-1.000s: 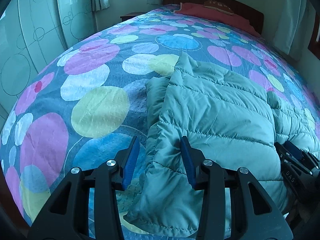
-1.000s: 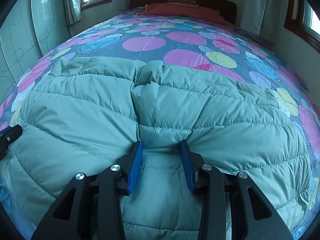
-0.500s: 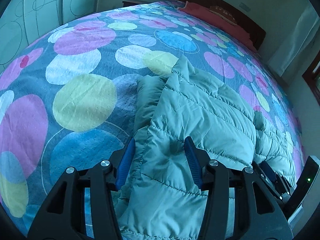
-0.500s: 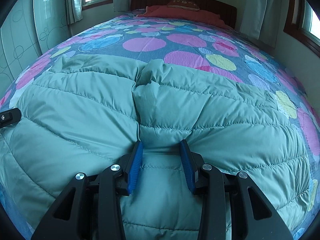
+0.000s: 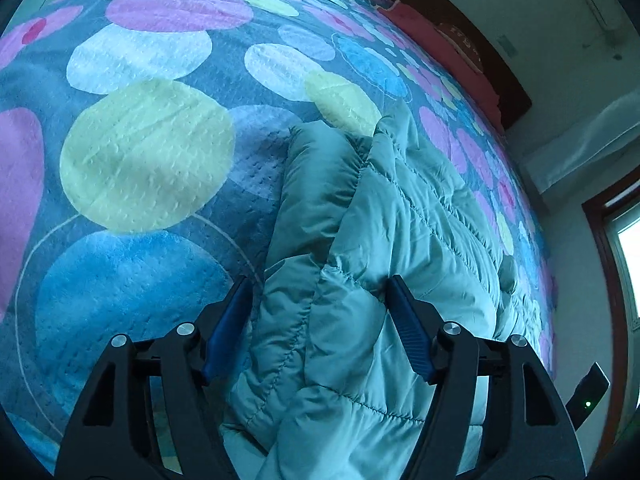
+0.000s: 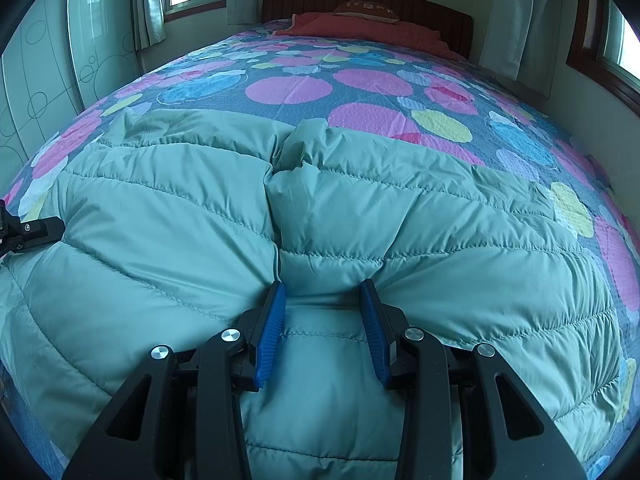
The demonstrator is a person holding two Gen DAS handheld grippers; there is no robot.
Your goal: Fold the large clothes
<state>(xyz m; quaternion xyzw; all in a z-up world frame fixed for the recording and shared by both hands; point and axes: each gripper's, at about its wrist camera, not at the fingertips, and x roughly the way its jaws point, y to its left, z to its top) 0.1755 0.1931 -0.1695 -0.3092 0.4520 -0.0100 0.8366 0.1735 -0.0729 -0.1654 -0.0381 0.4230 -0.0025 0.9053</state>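
The jacket (image 6: 320, 216) lies across the lower half of the frame on the bed (image 6: 304, 80). Within the last second the left gripper (image 5: 318, 300) swung in over its folded side edge, jaws spread wide, ready to take it. The right gripper (image 6: 322, 300) stays put, jaws pinching a padded ridge.

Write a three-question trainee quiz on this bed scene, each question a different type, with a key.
1. True or false: the green quilted jacket lies on the bedspread with coloured circles.
2. Multiple choice: the left gripper is positioned (a) over the pillow, (b) straddling the jacket's folded side edge, (c) on the floor.
3. Fill in: between the right gripper's fingers sits a bunched ____ of jacket fabric.

Key: 1 true; 2 b; 3 fold.
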